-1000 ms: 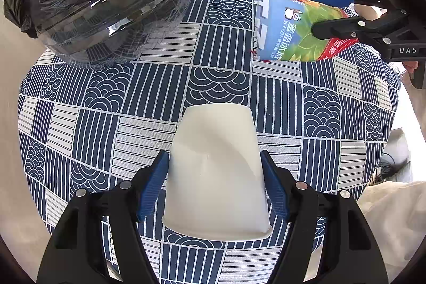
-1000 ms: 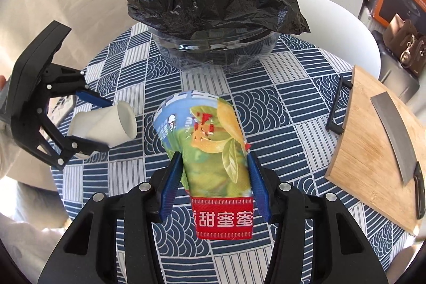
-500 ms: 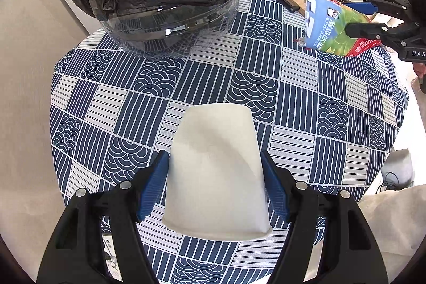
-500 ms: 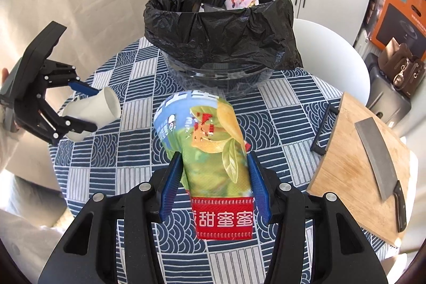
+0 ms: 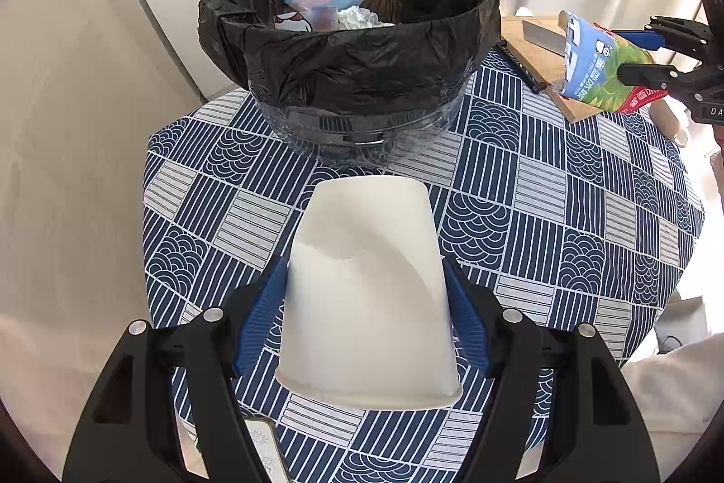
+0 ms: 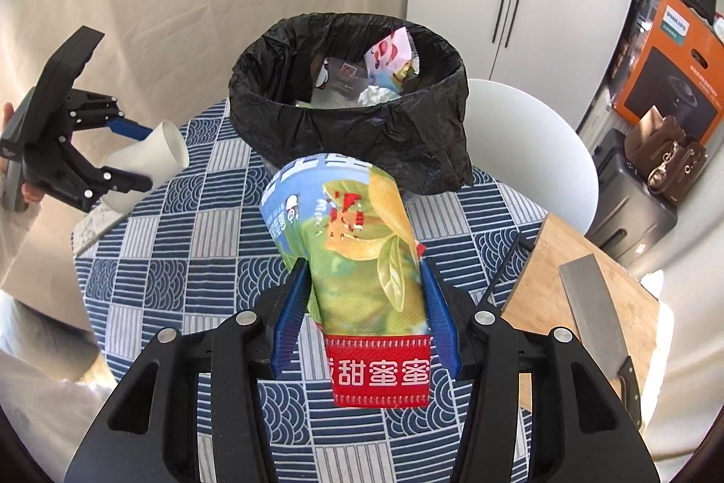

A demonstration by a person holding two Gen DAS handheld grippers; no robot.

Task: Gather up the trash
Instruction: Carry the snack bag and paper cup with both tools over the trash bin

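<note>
Carry step: your left gripper point(image 5: 366, 324) jaws clamp white cup point(image 5: 366, 288), right gripper point(image 6: 362, 320) jaws clamp printed cup point(image 6: 357, 265); next, release both over bin point(image 6: 348, 130), upper centre.

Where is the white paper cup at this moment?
The white paper cup is held in the left gripper, lifted above the patterned tablecloth, short of the black-lined trash bin.

I see bin point(image 6: 348, 121) far-centre on table point(image 6: 203, 256) | cutting board point(image 6: 583, 293) right, knife point(image 6: 597, 320) on it | chair point(image 6: 529, 139) behind table | my cup point(image 5: 366, 293) left of carton point(image 6: 357, 265)
</note>
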